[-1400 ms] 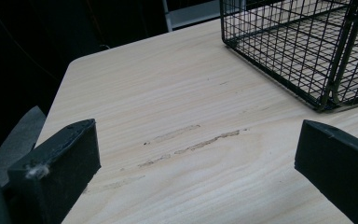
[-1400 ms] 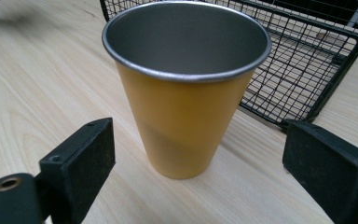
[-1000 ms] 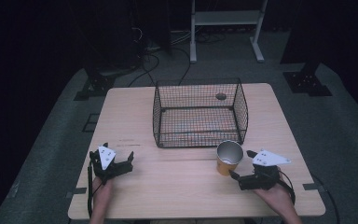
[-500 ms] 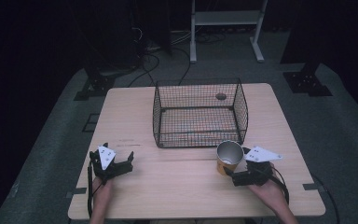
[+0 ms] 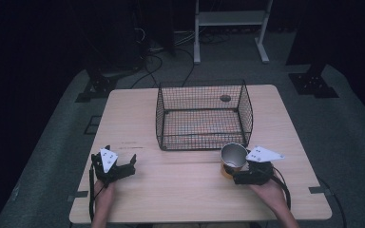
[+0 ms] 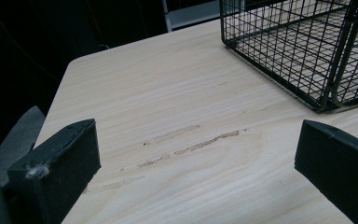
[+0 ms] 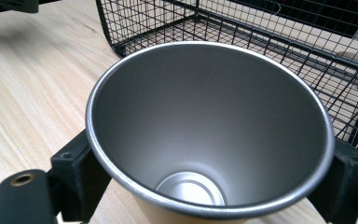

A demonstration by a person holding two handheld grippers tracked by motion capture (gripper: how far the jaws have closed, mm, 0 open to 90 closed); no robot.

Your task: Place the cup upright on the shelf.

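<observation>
The cup (image 7: 209,126) sits between the jaws of the right gripper (image 5: 241,175), which have just been closing; in the right gripper view the two black jaws flank its lower wall on either side and seem to press on it, though the contact itself is hidden under the flared rim. It stands upright on the bench (image 5: 180,199), its long axis vertical and its open mouth facing up, at the near right corner of the wire basket (image 5: 202,116) and just in front of it. From the right gripper it lies straight ahead, toward the basket, so lifting it over the basket's near wall looks like the move that counts. The right hand is plainly the nearer; the left gripper (image 5: 116,167) rests well apart at the near left, jaws wide with nothing but bare wood between them. The cup is a smooth metal tumbler, silver-grey inside, with an orange-tan outer wall.
</observation>
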